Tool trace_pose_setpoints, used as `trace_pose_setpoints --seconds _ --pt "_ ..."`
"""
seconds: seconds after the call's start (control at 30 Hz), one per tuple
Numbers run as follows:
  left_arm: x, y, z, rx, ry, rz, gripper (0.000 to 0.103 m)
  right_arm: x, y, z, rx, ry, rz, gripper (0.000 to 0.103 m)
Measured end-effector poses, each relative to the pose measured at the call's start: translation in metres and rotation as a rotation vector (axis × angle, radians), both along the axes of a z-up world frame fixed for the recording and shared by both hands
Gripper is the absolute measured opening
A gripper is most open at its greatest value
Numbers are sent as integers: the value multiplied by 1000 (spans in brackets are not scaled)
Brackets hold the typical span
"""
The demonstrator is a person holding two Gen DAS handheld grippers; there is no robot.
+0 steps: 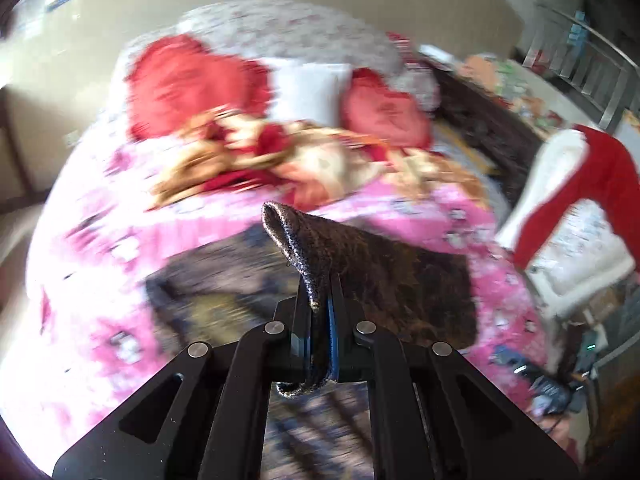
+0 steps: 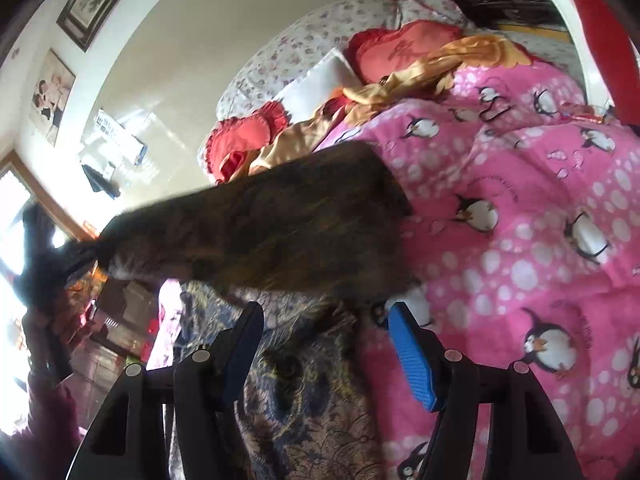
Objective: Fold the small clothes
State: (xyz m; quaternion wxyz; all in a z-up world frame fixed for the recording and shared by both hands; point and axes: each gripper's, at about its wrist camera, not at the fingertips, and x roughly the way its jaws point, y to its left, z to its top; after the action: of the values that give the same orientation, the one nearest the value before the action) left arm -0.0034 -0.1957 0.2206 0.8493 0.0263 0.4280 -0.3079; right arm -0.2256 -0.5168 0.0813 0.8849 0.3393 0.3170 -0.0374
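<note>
A dark brown patterned garment (image 1: 384, 280) lies on the pink penguin blanket (image 1: 100, 280). My left gripper (image 1: 320, 308) is shut on a corner of it and lifts that corner off the bed. In the right wrist view the lifted garment (image 2: 280, 224) stretches from the left gripper (image 2: 80, 256) at far left across to the pink blanket (image 2: 520, 240), with more of its patterned cloth (image 2: 312, 400) lying flat below. My right gripper (image 2: 326, 312) is open, its blue-padded fingers (image 2: 412, 356) just short of the garment's lower edge, holding nothing.
Red heart cushions (image 1: 188, 84), a white pillow (image 1: 308, 88) and a gold and red cloth (image 1: 280, 156) lie at the bed's head. A red and white garment (image 1: 580, 184) hangs at the right. Wall pictures (image 2: 52, 96) and a window show at left.
</note>
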Motion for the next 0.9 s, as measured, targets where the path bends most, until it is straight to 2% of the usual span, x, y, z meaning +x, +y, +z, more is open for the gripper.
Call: trace_pose_setpoints --seconds 0.07,0.13,0.23,0.33,0.47,0.5,0.53,0.6,0.77,0.83,0.9 --pt "11 26 -26 53 25 87 5 8 -2 3 -37 23 -7 63" --pt "22 48 -62 86 86 153 5 23 -2 6 -78 39 -5 65" --pt "29 67 -106 51 211 179 5 46 -6 9 -109 59 -2 66" --pt "27 72 -120 38 216 186 5 77 -12 9 -135 99 5 67" --pt "26 78 -120 43 209 182 5 107 -23 0 -147 158 -2 67" --pt "27 79 -121 45 207 181 5 117 -28 -6 -127 177 9 61" --pt "29 80 -122 44 207 182 5 123 -31 -10 -110 183 22 36" --pt "31 83 -125 44 216 190 5 134 -35 -10 -106 176 36 8" --pt "34 86 -139 70 241 206 5 152 -51 0 -65 104 0 5" --pt "35 81 -146 77 253 207 5 167 -58 -13 -90 162 -18 5" --pt "34 74 -150 95 246 203 5 176 -63 -25 -66 207 -24 8"
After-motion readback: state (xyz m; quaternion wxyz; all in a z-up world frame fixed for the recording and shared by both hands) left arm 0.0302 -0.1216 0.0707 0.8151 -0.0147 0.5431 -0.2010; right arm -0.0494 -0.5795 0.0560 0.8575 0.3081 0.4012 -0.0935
